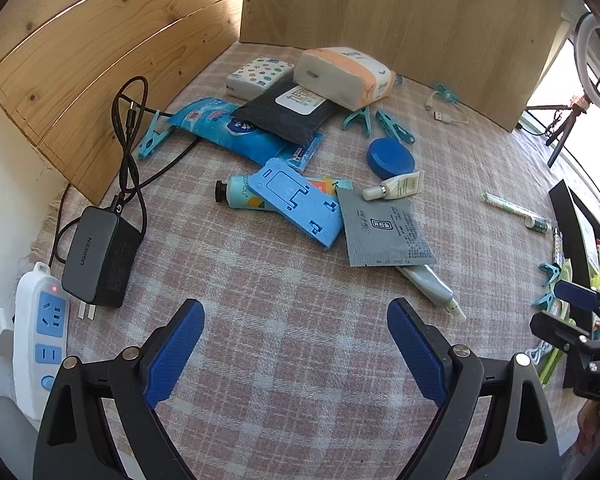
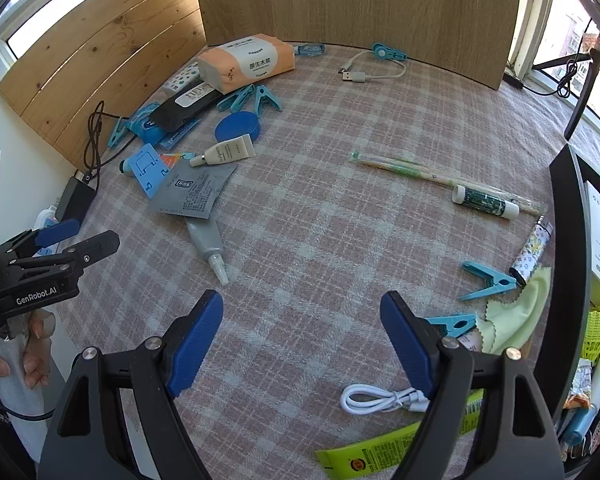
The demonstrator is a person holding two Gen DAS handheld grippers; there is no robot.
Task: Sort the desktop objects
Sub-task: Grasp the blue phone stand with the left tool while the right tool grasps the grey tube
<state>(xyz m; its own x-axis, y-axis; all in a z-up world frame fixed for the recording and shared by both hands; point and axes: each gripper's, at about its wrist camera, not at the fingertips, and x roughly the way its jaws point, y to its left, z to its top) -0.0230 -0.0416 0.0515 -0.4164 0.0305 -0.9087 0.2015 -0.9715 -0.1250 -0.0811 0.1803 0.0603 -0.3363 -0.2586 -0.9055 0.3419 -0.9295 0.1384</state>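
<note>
My left gripper is open and empty above the plaid cloth, short of a pile: a blue phone stand on a hand-cream tube, a grey sachet, a grey tube, a blue round lid and a small cream tube. My right gripper is open and empty too. A white coiled cable lies by its right finger, blue clothes pegs and a yellow-green cloth to its right. The left gripper shows in the right wrist view.
Tissue packs and wipes lie at the back by the wooden boards. A charger and power strip sit at the left edge. A black monitor stands on the right. A USB cable lies at the back.
</note>
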